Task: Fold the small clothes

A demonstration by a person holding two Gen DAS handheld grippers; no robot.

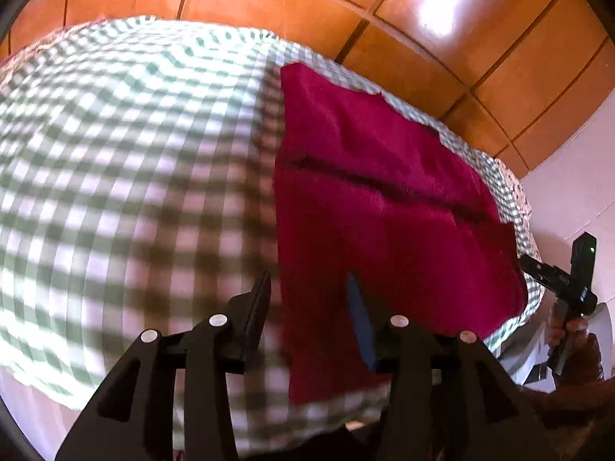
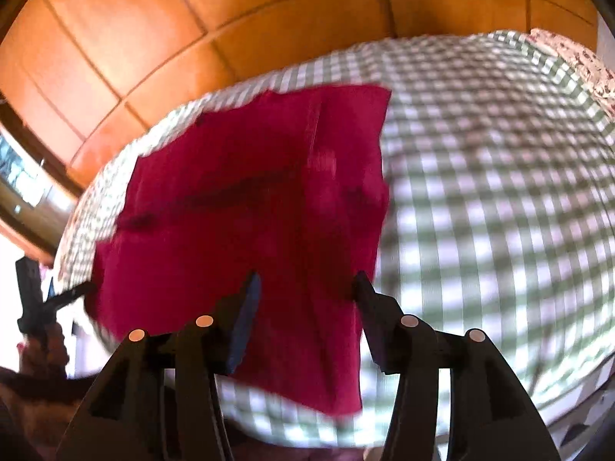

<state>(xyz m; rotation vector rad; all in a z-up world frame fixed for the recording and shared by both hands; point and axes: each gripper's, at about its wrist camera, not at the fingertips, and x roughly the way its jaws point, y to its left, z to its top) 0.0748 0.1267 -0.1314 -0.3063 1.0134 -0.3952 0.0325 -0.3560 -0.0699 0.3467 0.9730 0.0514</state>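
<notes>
Nearest the left wrist camera, the left gripper [image 1: 307, 280] hangs above the near edge of the bed, its 2 black fingers standing apart with nothing pinched between them. One finger is over the checked bedcover [image 1: 115, 161], the other over the near-left corner of the red garment [image 1: 376, 176]. Whether the tips touch the cloth cannot be told through the blur.

In the right wrist view the right gripper [image 2: 305, 282] is likewise parted, both fingers poised over the near edge of the same garment [image 2: 250, 199], gripping nothing. Each gripper also shows in the other's view: the right one [image 1: 557, 272] off the bed's near-right edge, held by a hand [image 1: 572, 330], and the left one [image 2: 61, 296] at the near-left, also in a hand [image 2: 46, 342].

The garment is a deep crimson, soft and slightly fuzzy in look, spread flat and roughly rectangular. A dark crease or seam runs across its middle, and a stitched line runs from front to back near its right side. Its far edge is uneven, with a small notch. No label, brand or writing can be read on it.

It lies on the green-and-white gingham cover, reaching from the near edge almost to the far edge. Beyond the bed stands glossy orange-brown wooden panelling [image 1: 423, 19].
</notes>
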